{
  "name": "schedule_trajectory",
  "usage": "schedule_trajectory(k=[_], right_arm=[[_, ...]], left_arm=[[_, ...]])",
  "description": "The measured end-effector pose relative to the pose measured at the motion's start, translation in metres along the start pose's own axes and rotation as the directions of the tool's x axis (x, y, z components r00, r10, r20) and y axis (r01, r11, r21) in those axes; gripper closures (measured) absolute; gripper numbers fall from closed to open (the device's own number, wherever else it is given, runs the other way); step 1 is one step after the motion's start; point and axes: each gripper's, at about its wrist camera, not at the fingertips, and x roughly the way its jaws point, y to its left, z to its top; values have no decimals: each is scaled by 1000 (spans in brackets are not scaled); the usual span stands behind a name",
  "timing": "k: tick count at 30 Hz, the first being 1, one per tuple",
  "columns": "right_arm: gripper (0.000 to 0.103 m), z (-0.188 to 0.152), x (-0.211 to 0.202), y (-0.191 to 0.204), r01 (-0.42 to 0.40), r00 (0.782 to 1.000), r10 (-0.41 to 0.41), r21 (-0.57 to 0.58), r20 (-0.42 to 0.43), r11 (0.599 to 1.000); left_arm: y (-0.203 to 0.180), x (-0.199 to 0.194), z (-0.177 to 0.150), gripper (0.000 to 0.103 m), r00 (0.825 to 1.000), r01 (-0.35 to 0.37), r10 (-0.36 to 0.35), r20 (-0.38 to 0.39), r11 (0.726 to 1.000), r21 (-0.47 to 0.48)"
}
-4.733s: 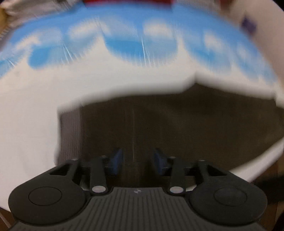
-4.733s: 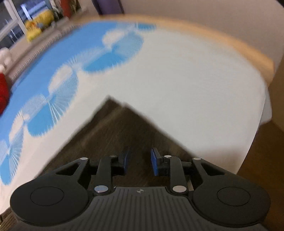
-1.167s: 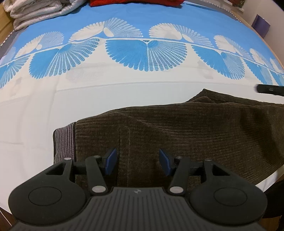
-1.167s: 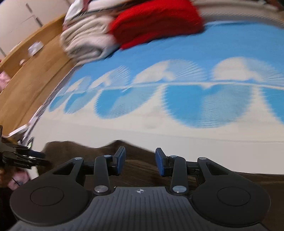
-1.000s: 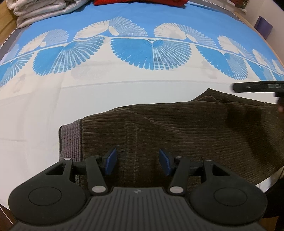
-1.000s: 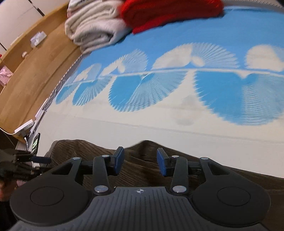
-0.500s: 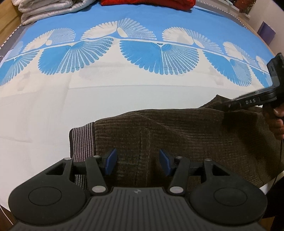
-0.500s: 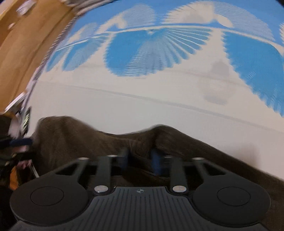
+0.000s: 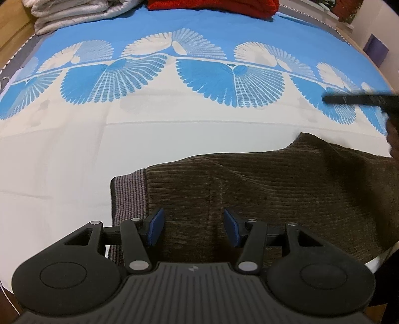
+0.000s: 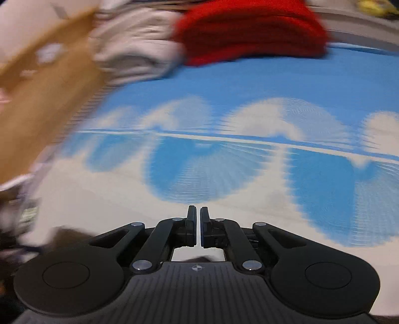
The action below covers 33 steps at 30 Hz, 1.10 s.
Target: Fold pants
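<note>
Both tongs are hovering over the bed: left gripper [image 9: 194,229] is spreading its jaws wide above the brown pants [image 9: 261,194], which are lying along the bedspread's [image 9: 74,154] near edge, striped waistband [image 9: 129,194] leftward. Right gripper [image 10: 197,230] is pinching nearly closed, holding nothing, over bare white bedspread.

We see a bed [image 9: 74,159] under a blue-and-white fan-patterned cover, brown pants [image 9: 274,189] lying lower right, and at the top what may be pale blankets [image 9: 74,12] beside red fabric [image 9: 212,6].
</note>
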Motion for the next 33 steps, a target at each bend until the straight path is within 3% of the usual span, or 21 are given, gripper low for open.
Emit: schedule_trajectory(k=[2, 3, 5, 7, 11, 14, 15, 17, 18, 21, 23, 25, 26, 30, 33], right_arm=[[96, -9, 4, 9, -128, 987, 123, -42, -105, 991], [96, -17, 11, 15, -146, 976, 131, -82, -172, 986], [96, -36, 28, 24, -89, 963, 33, -199, -267, 976], [96, -51, 49, 20, 37, 940, -125, -268, -318, 963], [97, -47, 49, 6, 173, 944, -223, -210, -245, 962], [95, -36, 31, 0, 159, 970, -182, -144, -159, 977], [95, -39, 30, -3, 161, 965, -183, -129, -189, 979], [95, -48, 36, -14, 240, 915, -279, -164, -290, 957], [95, -52, 35, -16, 278, 898, -329, -201, -291, 939], [92, -47, -1, -22, 358, 901, -391, -186, -187, 915], [88, -41, -42, -31, 411, 905, -420, -114, -71, 905], [80, -38, -84, -43, 447, 894, -446, -12, 31, 895], [74, -37, -105, -56, 464, 881, -466, 45, 75, 885], [68, -62, -199, -100, 492, 809, -556, 297, 191, 818], [66, -104, -264, -137, 496, 740, -638, 468, 213, 732]], left_arm=[[2, -1, -1, 45, 1000, -4, 4, 1, 1000, -2], [1, -2, -1, 45, 1000, -3, 3, 3, 1000, 0], [0, -3, -2, 45, 1000, 1, -1, 4, 1000, 4], [-1, -3, -3, 45, 1000, -2, 2, 6, 1000, 9], [0, -3, -4, 45, 1000, -8, 8, 6, 1000, 12], [3, -3, -5, 45, 1000, -11, 11, 7, 1000, 4], [3, -4, -5, 45, 1000, -14, 14, 8, 1000, 1], [5, -4, -4, 45, 1000, -15, 15, 10, 1000, -5], [5, -5, -4, 45, 1000, -13, 13, 12, 1000, -7], [0, -9, -3, 45, 1000, -3, 3, 26, 1000, -7], [-6, -11, -1, 45, 999, 9, -9, 35, 1000, 1], [-16, -13, 1, 45, 999, 18, -19, 46, 1000, 18], [-21, -14, 3, 45, 998, 25, -26, 52, 999, 26], [-48, -16, 11, 45, 996, 50, -55, 70, 997, 60], [-76, -15, 16, 45, 994, 72, -80, 72, 992, 107]])
